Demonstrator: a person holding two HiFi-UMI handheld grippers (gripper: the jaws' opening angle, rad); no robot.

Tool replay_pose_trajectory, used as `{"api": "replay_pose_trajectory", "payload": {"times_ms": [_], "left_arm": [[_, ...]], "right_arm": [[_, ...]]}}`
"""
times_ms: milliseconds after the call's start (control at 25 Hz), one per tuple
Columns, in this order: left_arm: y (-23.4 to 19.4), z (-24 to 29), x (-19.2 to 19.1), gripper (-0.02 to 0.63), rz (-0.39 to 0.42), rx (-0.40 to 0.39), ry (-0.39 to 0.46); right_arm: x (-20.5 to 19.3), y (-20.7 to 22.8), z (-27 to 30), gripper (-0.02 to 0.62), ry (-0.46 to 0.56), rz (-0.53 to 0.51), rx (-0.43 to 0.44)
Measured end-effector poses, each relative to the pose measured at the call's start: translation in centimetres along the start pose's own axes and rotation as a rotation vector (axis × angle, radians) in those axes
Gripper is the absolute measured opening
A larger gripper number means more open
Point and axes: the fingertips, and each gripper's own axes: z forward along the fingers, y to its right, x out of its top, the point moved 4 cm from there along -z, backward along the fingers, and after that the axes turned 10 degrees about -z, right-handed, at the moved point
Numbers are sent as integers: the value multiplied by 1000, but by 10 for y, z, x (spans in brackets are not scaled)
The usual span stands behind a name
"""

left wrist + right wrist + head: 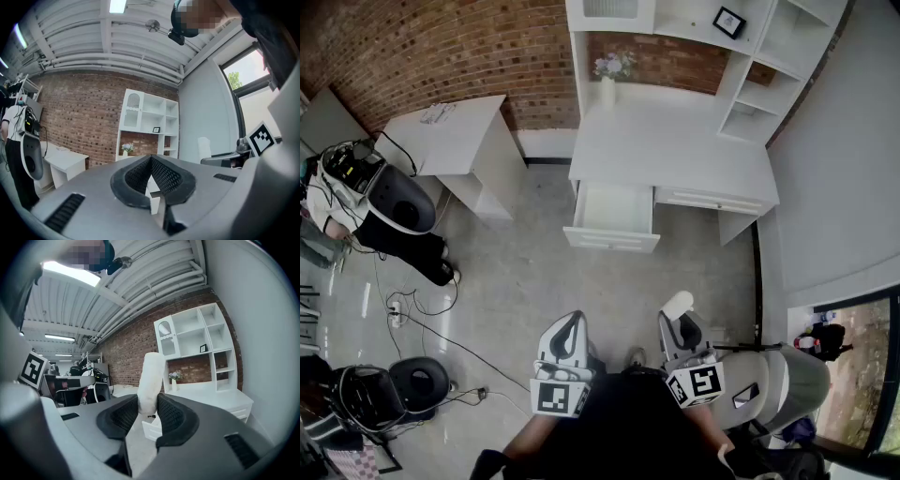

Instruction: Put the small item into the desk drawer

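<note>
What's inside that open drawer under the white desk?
The drawer looks bare: only its white bottom and walls show. Its rear end runs under the desktop and is hidden. The right gripper holds the small white item.

Counter (675,141), drawer (614,211) and the fuzzy item (151,380) are all white. The brick wall (441,47) is red-brown and the floor (534,281) is grey. The fingers (173,420) are black with a dotted texture.
</note>
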Motion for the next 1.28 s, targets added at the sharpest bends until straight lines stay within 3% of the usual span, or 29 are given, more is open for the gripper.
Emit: {"api": "replay_pose_trajectory", "payload": {"times_ms": [120, 560, 1280], "left_arm": [[-3, -5, -5, 23, 38, -8, -15], [-7, -9, -3, 23, 34, -22, -16], [-70, -10, 5, 23, -42, -51, -19]], "right_arm": [[0, -3, -1, 140, -1, 5, -1], [4, -12, 0, 140, 10, 7, -8], [7, -55, 44, 141, -15, 32, -40]]}}
